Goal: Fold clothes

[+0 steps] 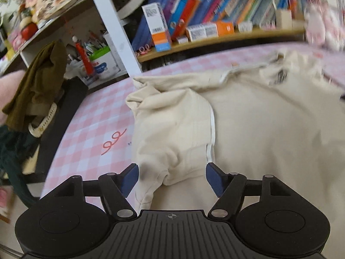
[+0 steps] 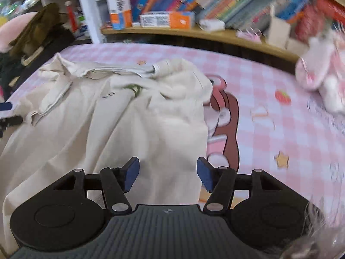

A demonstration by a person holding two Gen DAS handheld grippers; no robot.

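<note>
Hovering over the cream cotton T-shirt (image 1: pixel 258 129), I hold both sets of jaws spread wide with nothing between them. The shirt lies on the pink-and-white checked bedsheet (image 1: pixel 92 129), its body spread out and its neckline towards the wooden bookshelf of colourful books (image 2: pixel 215 4). My left gripper (image 1: pixel 170 178) hangs just above the left sleeve (image 1: pixel 172 133), which lies doubled inward over the body, white hem showing. My right gripper (image 2: pixel 167 174) hangs above the shirt's right edge, where the cloth also looks turned in and rumpled near the shoulder.

The risks, as I judge them: the sleeve is bunched into a knot of creases near my left pads, so a pinch there could catch several layers, or the sheet beneath, and drag the whole shirt askew. On the right, the wrinkled shoulder could get pressed into any fold made over it, leaving a lumpy result. Uneven pulls from my two sides would twist the garment.

Around me, an olive-green garment (image 1: pixel 36 86) hangs off dark furniture at the bed's left edge, and a white-and-pink plush toy (image 2: pixel 323 75) sits on the sheet to the right, well apart from the shirt. Neither blocks me; the sheet beside the shirt is bare.
</note>
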